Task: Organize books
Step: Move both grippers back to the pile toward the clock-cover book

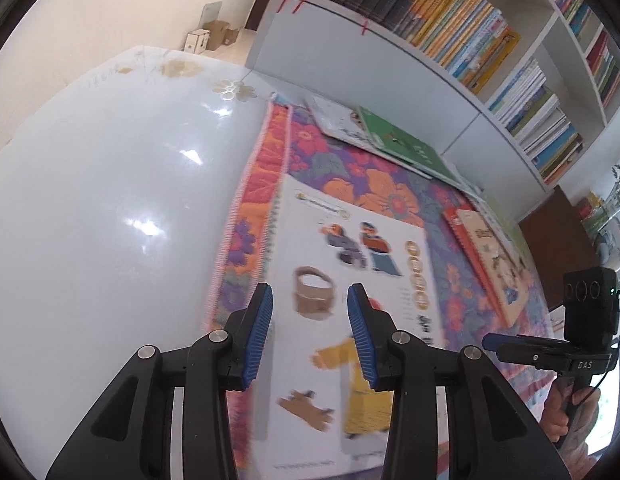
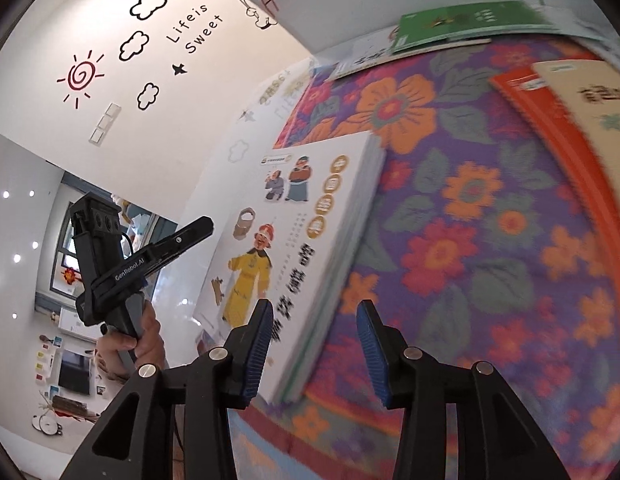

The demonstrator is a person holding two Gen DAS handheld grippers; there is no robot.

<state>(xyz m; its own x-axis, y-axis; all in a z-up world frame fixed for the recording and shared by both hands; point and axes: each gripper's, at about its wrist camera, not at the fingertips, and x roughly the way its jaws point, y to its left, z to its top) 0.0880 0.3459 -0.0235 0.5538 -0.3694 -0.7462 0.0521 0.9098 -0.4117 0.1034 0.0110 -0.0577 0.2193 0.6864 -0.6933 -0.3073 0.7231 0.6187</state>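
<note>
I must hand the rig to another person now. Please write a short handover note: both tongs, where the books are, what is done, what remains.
Left tongs: open, empty, above the white picture book with cartoon figures.
Right tongs: open, empty, at that book's near corner.
Books: the white one lies flat on the flowered cloth. A green paperback tops a small pile by the white bookcase. An orange spiral-bound book lies under a beige one at the right.
Done: cannot tell; nothing is held.
Left: probably to shelve or stack the loose books.
</note>
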